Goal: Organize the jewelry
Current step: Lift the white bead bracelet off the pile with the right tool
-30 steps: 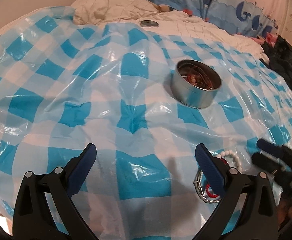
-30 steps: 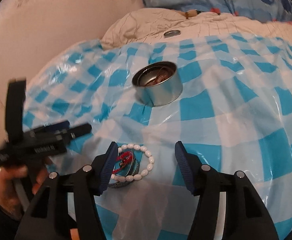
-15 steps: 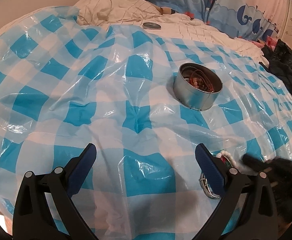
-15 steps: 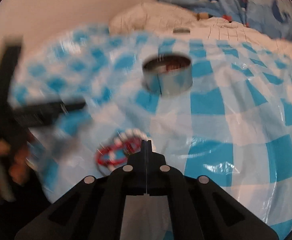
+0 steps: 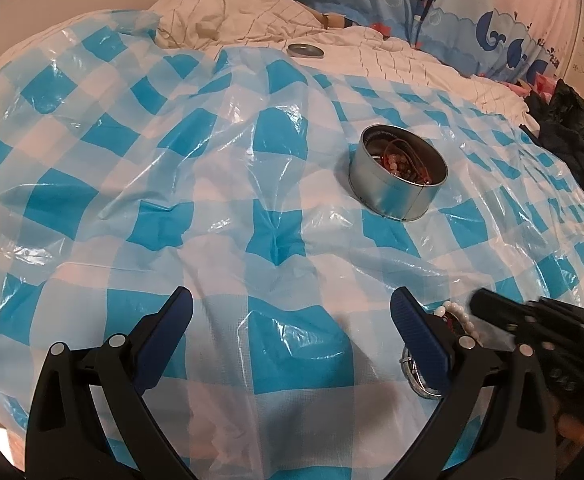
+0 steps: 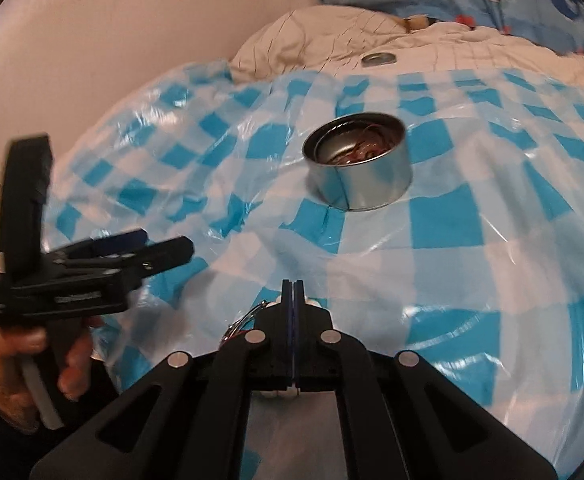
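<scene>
Right gripper [image 6: 293,285] clenched over white bead bracelet [image 5: 457,314]; left gripper [image 5: 292,312] released. No legible writing.

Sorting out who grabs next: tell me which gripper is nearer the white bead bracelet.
Right. The right gripper is shut directly over the white bead bracelet; the left gripper hangs open beside it.

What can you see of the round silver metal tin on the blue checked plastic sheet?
The round silver metal tin stands upright and open on the blue-and-white checked plastic sheet, no lid on it. Its low, shiny wall shows a vertical seam. Inside lies a tangle of reddish beads and thin cords, leaving part of the bottom bare in the right wrist view. No gripper touches it; only the sheet beneath does.
</scene>
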A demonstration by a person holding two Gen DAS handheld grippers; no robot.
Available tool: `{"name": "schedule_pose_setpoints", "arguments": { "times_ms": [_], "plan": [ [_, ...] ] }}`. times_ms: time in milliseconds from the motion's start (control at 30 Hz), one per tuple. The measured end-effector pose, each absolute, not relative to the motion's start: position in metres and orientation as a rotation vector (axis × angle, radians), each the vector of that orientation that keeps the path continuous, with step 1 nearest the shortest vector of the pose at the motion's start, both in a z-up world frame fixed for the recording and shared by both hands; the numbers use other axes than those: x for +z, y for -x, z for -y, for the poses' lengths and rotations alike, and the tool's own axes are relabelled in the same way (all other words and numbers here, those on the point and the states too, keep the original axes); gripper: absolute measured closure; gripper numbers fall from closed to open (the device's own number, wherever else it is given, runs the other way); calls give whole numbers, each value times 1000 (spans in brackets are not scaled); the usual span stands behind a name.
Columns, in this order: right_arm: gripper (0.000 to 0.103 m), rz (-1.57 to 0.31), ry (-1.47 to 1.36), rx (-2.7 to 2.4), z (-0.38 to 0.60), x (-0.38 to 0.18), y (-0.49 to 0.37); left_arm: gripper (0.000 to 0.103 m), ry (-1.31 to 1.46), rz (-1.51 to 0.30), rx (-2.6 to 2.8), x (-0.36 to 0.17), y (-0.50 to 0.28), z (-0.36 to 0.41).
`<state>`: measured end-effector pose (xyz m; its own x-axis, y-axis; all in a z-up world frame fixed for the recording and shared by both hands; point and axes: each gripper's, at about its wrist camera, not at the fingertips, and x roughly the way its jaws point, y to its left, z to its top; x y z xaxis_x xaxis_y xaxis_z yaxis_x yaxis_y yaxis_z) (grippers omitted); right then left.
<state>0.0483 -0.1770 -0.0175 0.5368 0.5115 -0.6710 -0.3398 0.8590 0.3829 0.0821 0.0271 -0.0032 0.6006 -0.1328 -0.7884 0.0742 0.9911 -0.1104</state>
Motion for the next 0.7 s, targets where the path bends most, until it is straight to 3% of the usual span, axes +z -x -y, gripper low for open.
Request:
{"name": "schedule_pose_setpoints", "arguments": {
  "times_ms": [33, 67, 100, 133, 167, 233, 267, 333, 367, 433, 500, 700],
  "plan": [
    [101, -881, -201, 516, 173, -20, -54, 8, 68, -917, -122, -3, -82, -27],
    [83, -901, -184, 524, 169, -23, -59, 8, 67, -915, -125, -2, -81, -27],
    [44, -916, -168, 532, 166, -26, -62, 8, 68, -914, -127, -1, -81, -27],
    [33, -923, -144, 533, 162, -27, -64, 8, 69, -914, -129, -1, -81, -28],
    [32, -916, -125, 538, 159, -28, -62, 8, 71, -912, -130, 0, -81, -28],
    [38, -931, -74, 553, 152, -29, -62, 8, 77, -908, -131, 2, -81, -30],
    [54, -955, -66, 573, 150, -32, -63, 8, 79, -906, -132, 3, -81, -30],
    [60, -989, -78, 586, 151, -37, -67, 8, 82, -904, -135, 4, -81, -30],
    [73, -997, -90, 591, 153, -36, -68, 8, 81, -904, -137, 4, -81, -29],
    [79, -1008, -133, 603, 161, -34, -70, 8, 78, -904, -140, 4, -81, -28],
    [98, -988, -191, 611, 174, -27, -67, 8, 76, -904, -140, 4, -81, -28],
    [99, -931, -281, 615, 195, -8, -59, 8, 79, -912, -139, 3, -82, -27]
  ]
}}
